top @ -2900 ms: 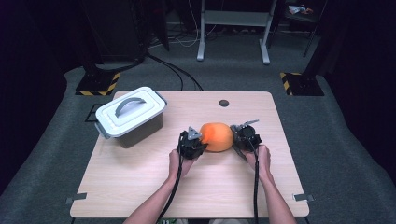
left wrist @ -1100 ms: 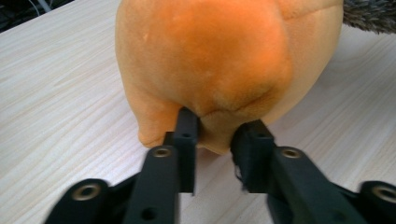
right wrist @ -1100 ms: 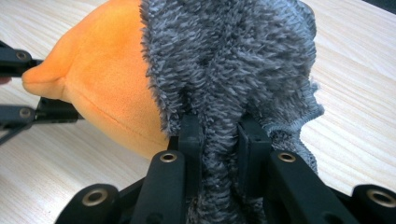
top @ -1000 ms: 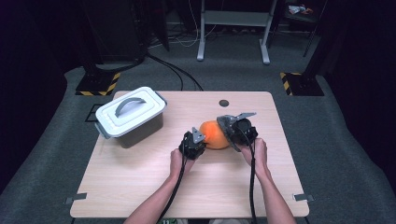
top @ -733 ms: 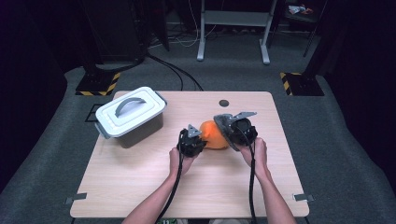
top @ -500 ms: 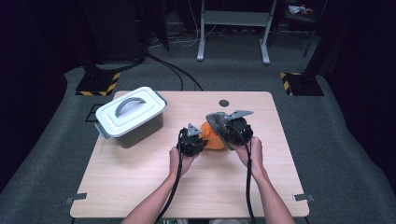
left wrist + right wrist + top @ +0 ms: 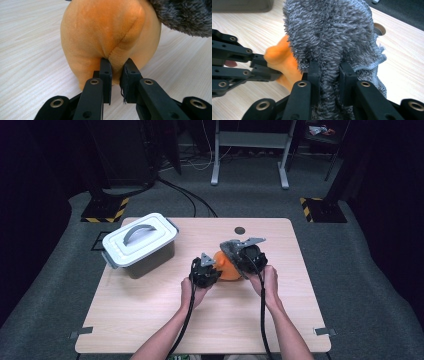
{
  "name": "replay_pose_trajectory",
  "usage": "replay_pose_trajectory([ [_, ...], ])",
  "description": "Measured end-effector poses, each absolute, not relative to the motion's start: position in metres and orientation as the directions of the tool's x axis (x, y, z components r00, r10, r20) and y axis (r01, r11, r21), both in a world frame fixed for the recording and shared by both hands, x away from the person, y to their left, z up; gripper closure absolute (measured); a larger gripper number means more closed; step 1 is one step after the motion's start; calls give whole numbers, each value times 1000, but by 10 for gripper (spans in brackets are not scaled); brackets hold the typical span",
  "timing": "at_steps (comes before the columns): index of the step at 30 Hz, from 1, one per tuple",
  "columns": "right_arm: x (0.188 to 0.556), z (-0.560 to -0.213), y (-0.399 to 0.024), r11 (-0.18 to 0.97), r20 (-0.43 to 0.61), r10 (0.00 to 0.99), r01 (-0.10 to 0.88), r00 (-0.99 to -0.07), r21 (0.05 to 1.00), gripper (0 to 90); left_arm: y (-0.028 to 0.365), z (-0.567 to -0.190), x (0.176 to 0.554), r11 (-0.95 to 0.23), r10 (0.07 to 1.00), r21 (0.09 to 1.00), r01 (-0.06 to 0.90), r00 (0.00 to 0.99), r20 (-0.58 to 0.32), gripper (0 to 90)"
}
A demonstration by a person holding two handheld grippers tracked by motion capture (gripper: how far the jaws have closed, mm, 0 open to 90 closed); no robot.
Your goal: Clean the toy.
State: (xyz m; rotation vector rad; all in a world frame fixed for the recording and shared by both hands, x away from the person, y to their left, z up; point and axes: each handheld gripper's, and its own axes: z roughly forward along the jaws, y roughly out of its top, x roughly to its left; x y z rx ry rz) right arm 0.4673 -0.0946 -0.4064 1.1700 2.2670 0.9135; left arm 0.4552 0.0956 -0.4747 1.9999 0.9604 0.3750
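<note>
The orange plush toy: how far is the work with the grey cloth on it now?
Done: the left gripper is shut on a fold of the orange plush toy, and the right gripper is shut on the grey cloth. In hand: the cloth hangs over the toy's top and far side. Left: the near side of the toy is bare.

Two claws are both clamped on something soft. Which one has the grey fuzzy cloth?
The right claw: it pinches the grey fuzzy cloth. The left claw pinches a fold of the orange plush toy.
</note>
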Motion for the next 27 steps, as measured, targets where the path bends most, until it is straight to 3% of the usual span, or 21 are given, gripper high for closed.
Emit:
replay_pose_trajectory([
  [9, 476, -424, -122, 393, -57, 866, 607, -496, 690, 748, 97, -477, 455, -324, 746, 807, 494, 658, -103, 801],
  [21, 492, -477, -151, 347, 9, 901, 732, -435, 586, 746, 98, -478, 455, -330, 733, 813, 480, 673, -99, 793],
  [27, 485, -458, -151, 355, -11, 896, 702, -444, 618, 746, 103, -478, 456, -328, 736, 809, 487, 669, -104, 790],
])
